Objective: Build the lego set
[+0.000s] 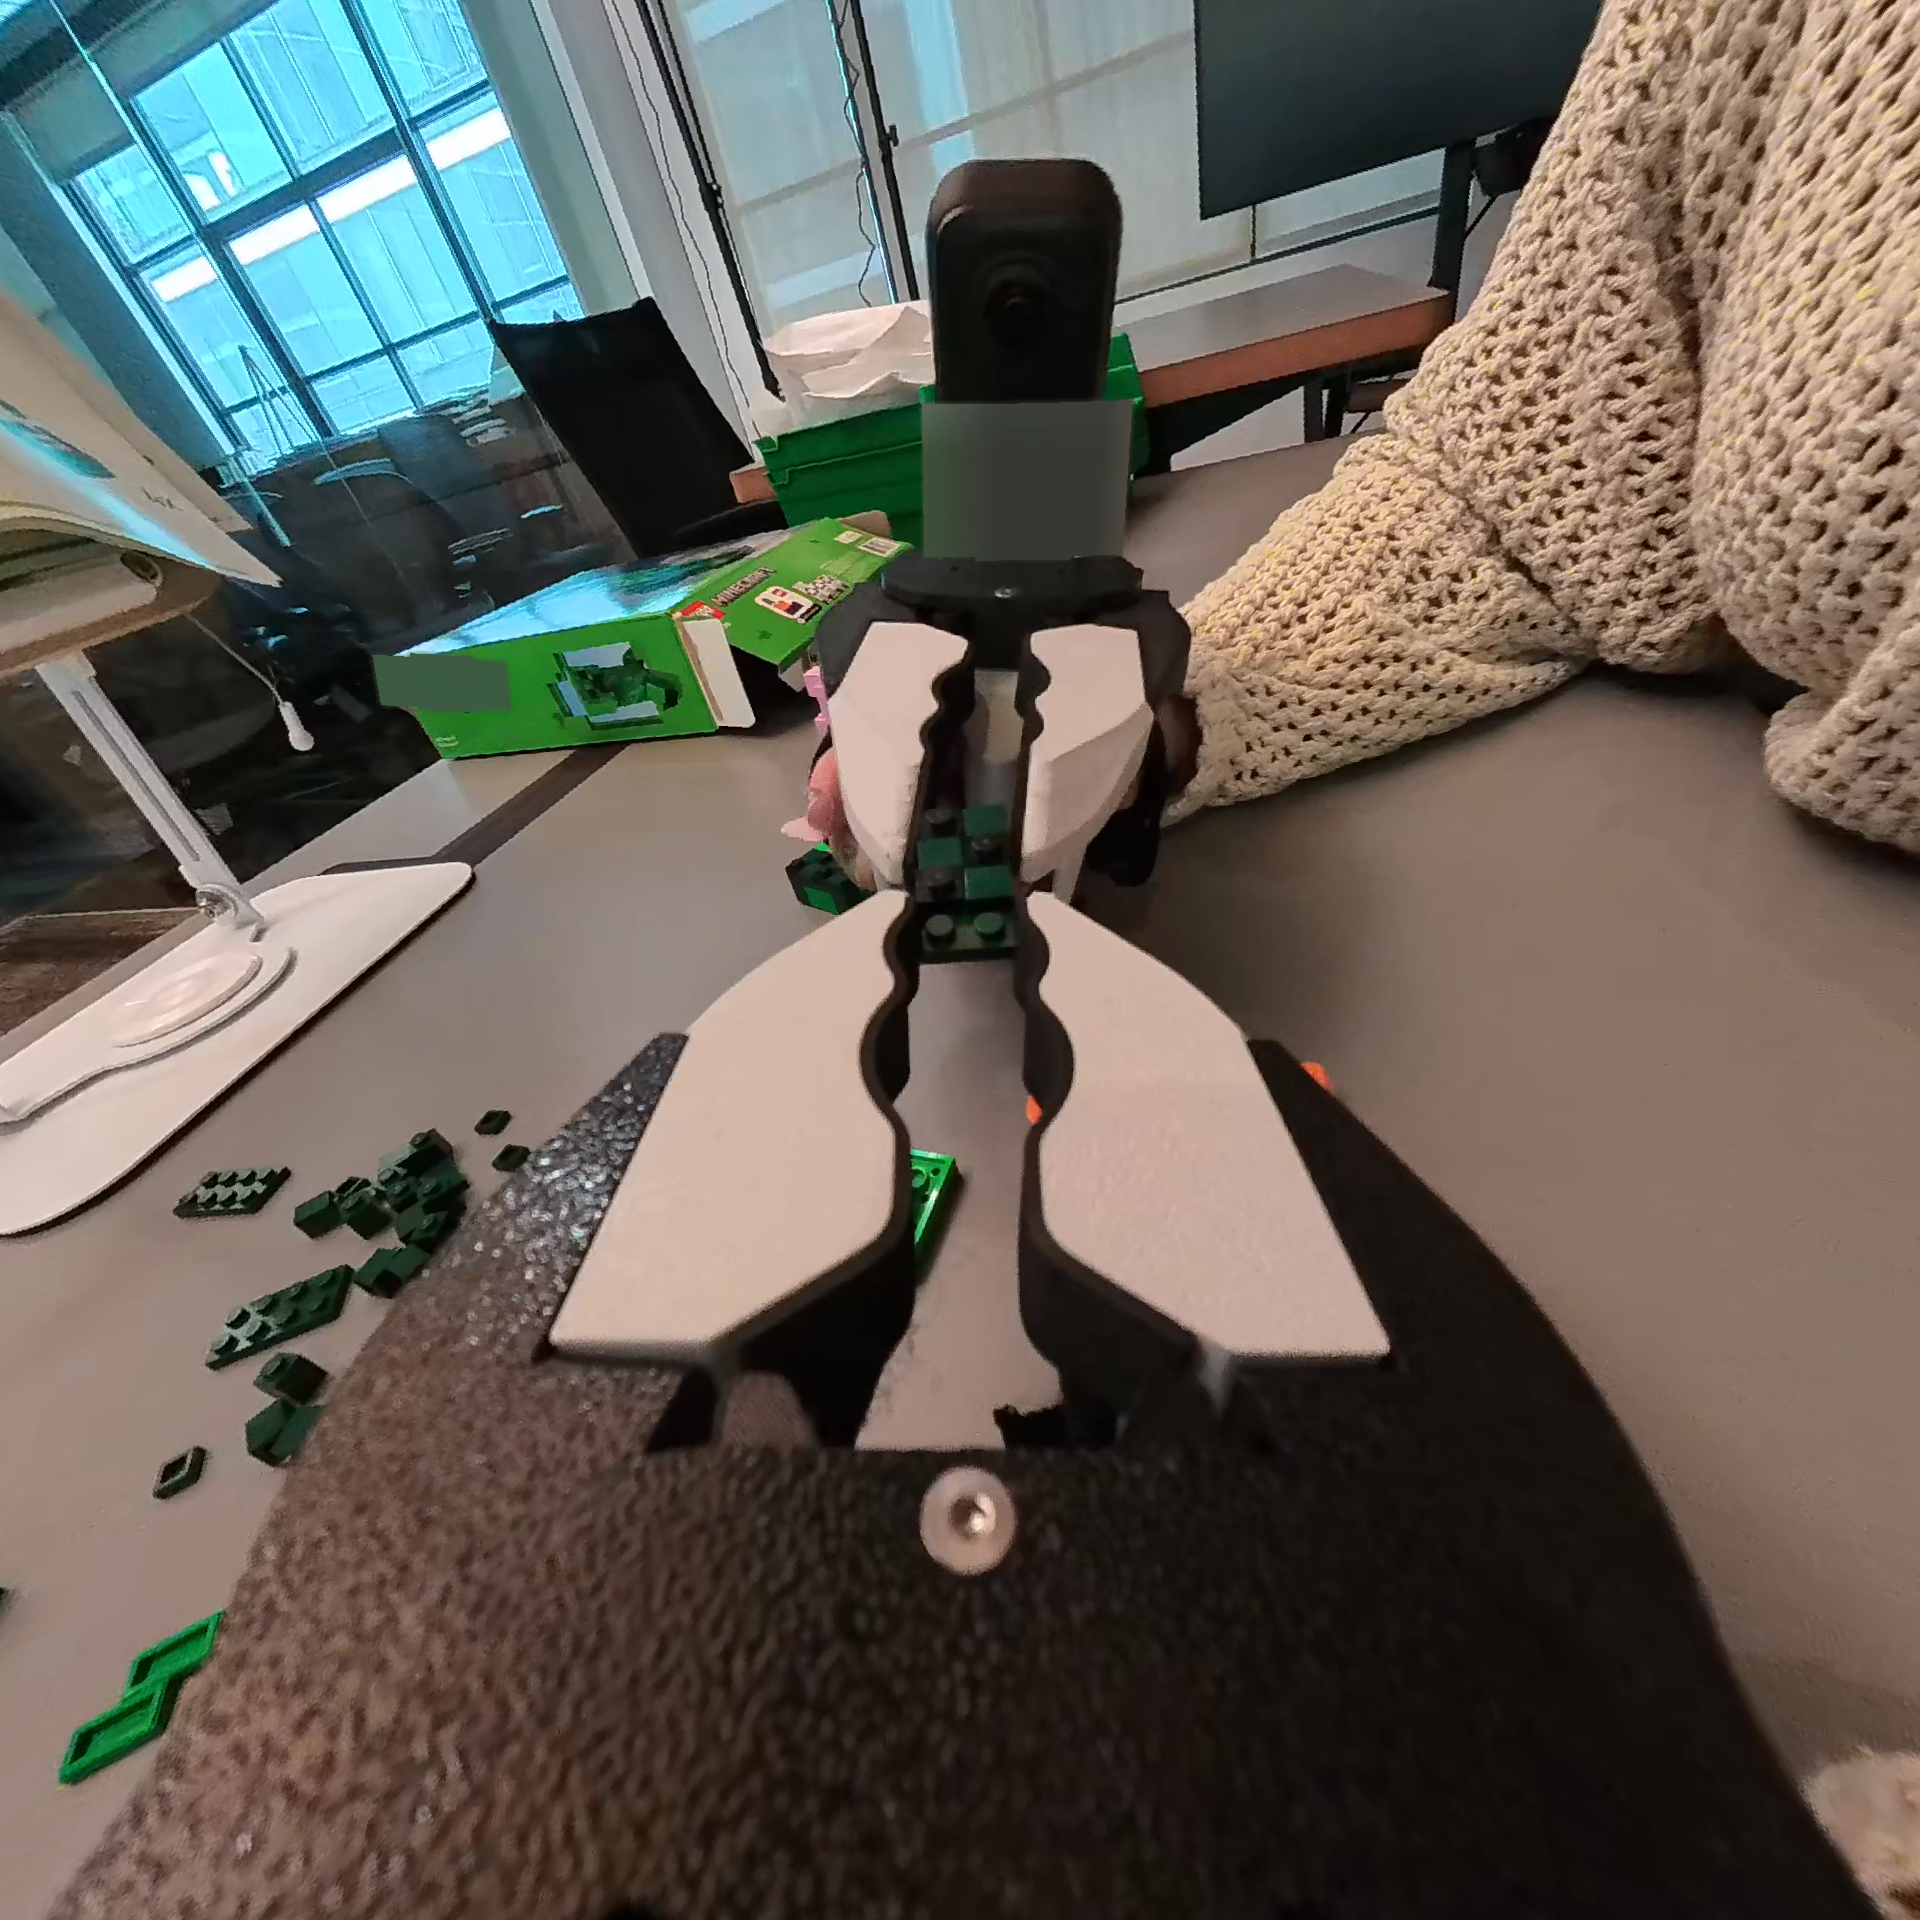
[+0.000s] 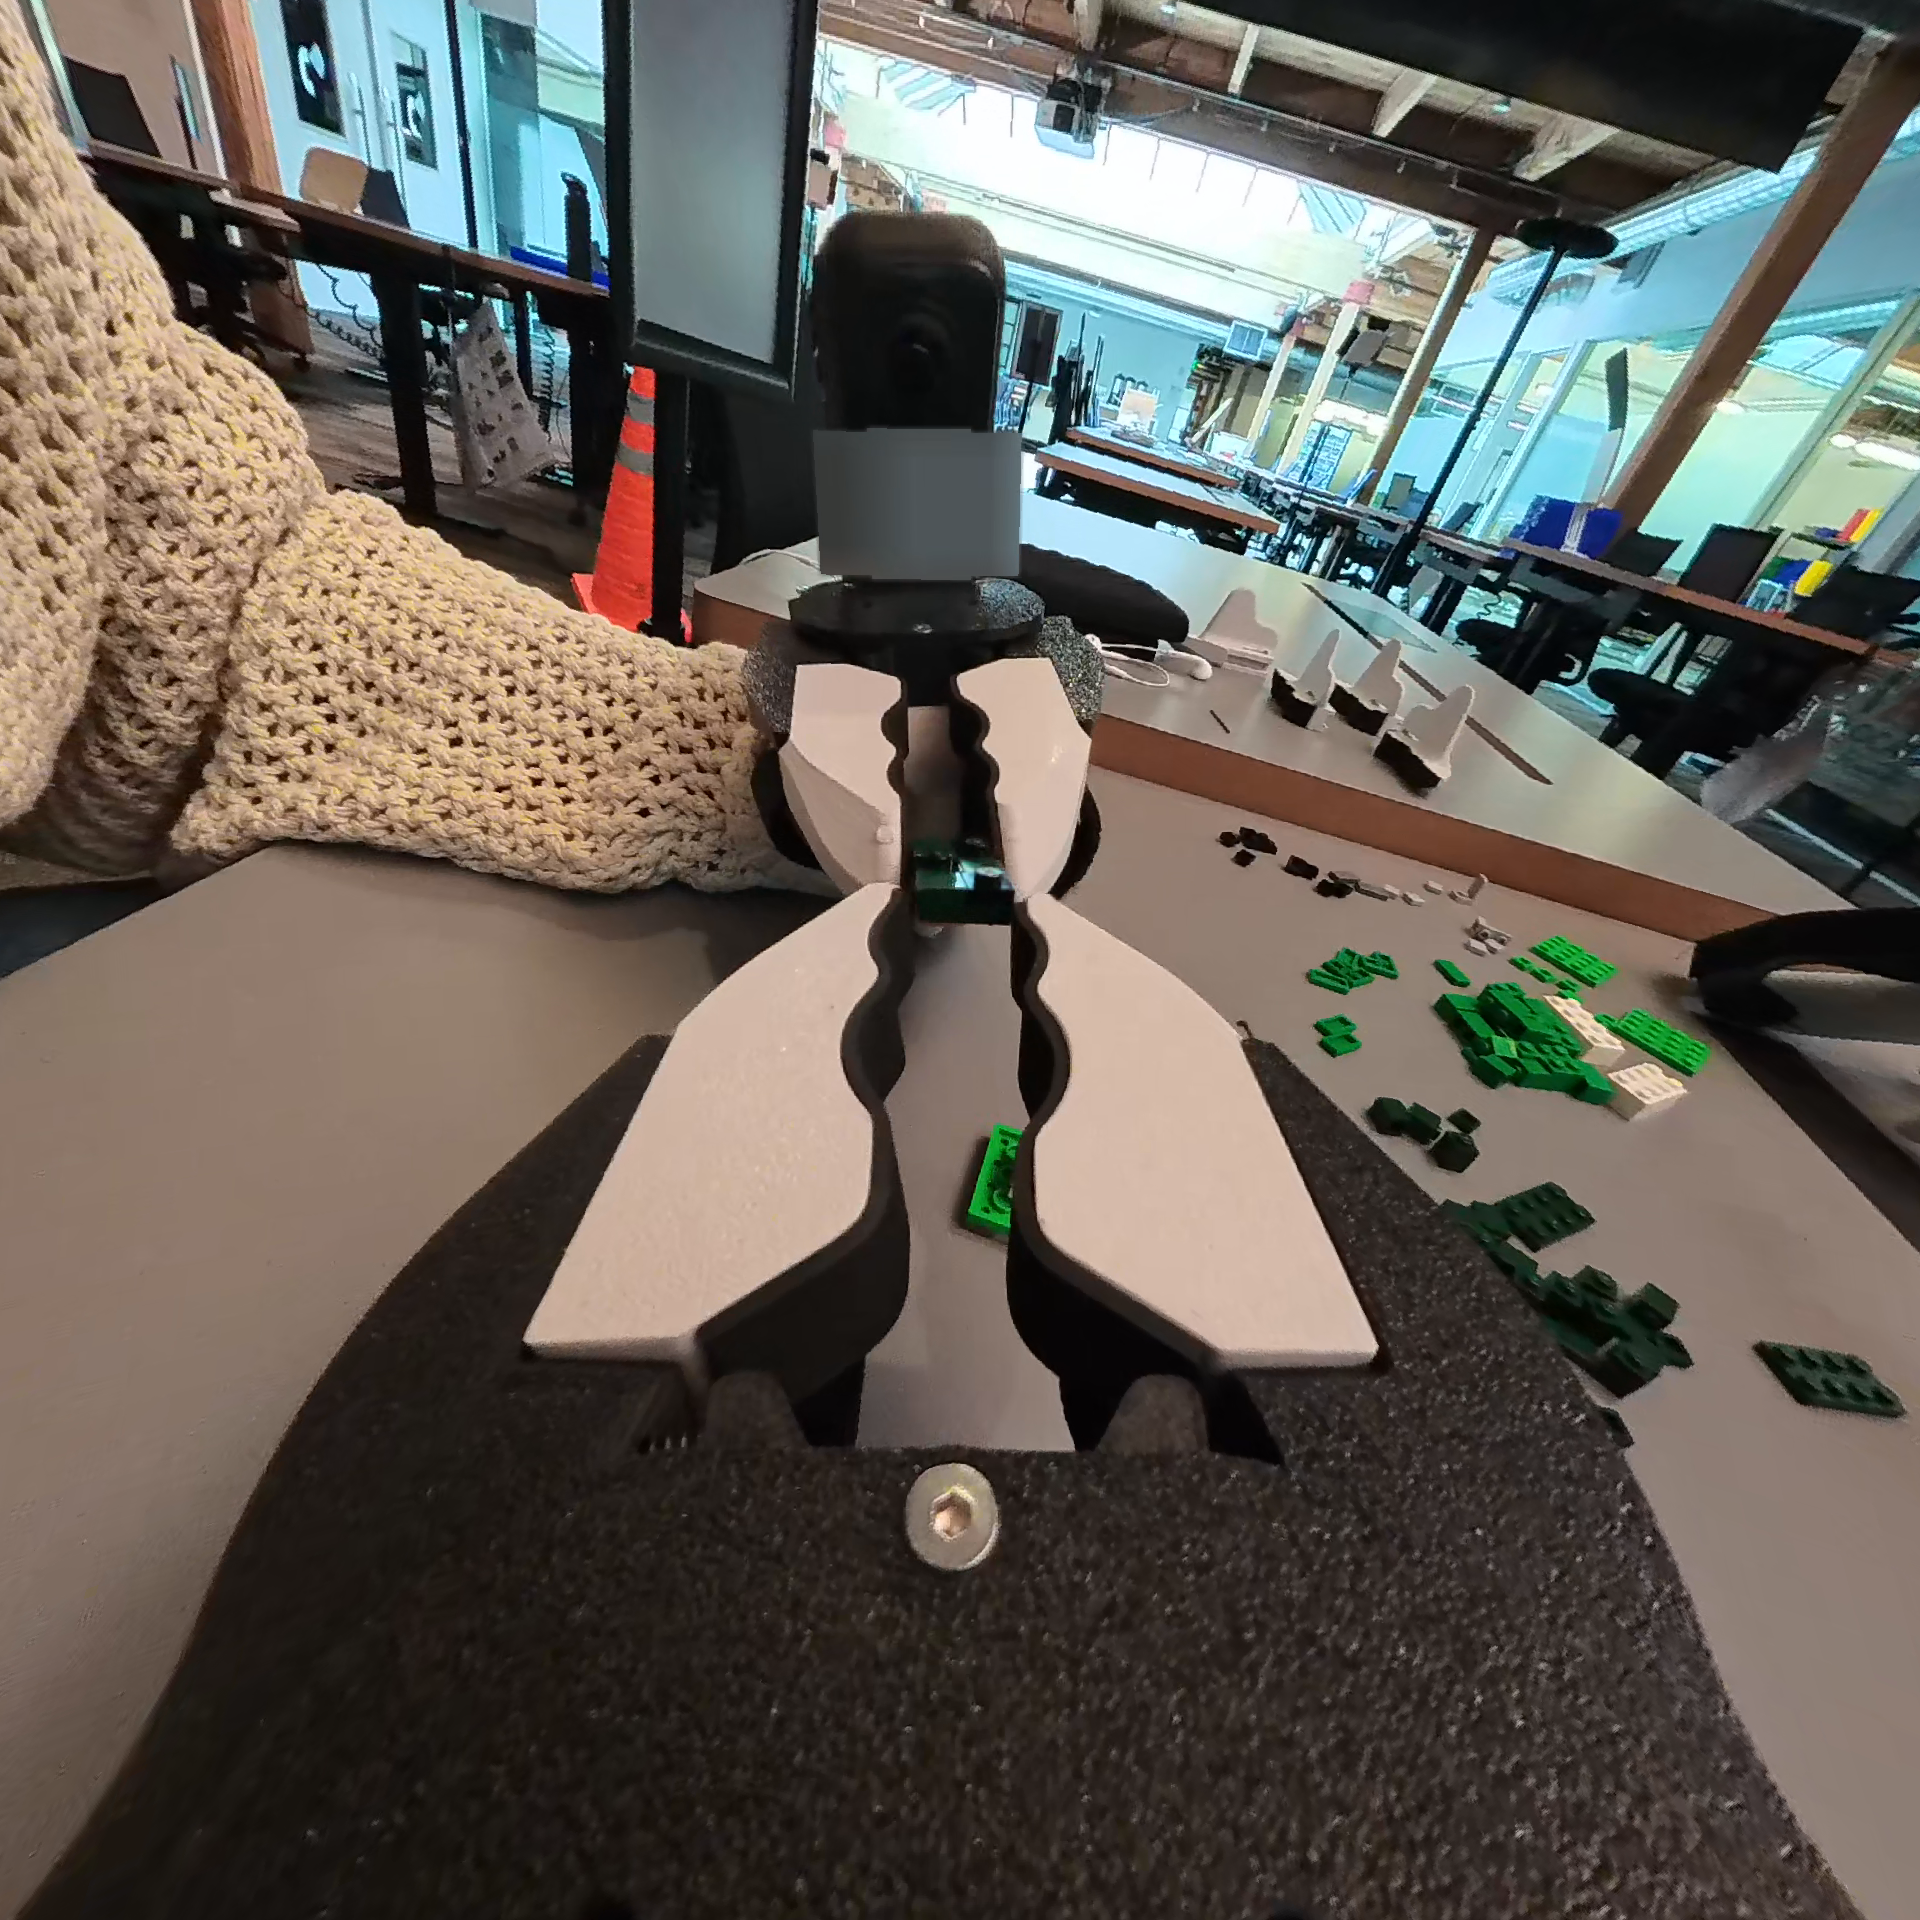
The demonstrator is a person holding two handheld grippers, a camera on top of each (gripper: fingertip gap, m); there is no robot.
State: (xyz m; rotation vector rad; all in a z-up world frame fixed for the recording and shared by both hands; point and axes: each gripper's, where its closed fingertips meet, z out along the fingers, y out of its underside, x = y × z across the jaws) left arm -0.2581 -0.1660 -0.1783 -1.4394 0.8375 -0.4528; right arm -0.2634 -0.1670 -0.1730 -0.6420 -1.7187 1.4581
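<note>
My left gripper and right gripper meet tip to tip above the grey surface. Both sets of fingers pinch one small dark green lego build between them. Loose green bricks lie on the surface off to the side

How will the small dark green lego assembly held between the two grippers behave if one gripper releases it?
The dark green lego assembly looks rigid and light, so the left gripper could probably hold it alone. It is stacked from several small plates, so a twist from the right gripper might separate the layers. Its smooth plastic sides may slip between the pads.
</note>
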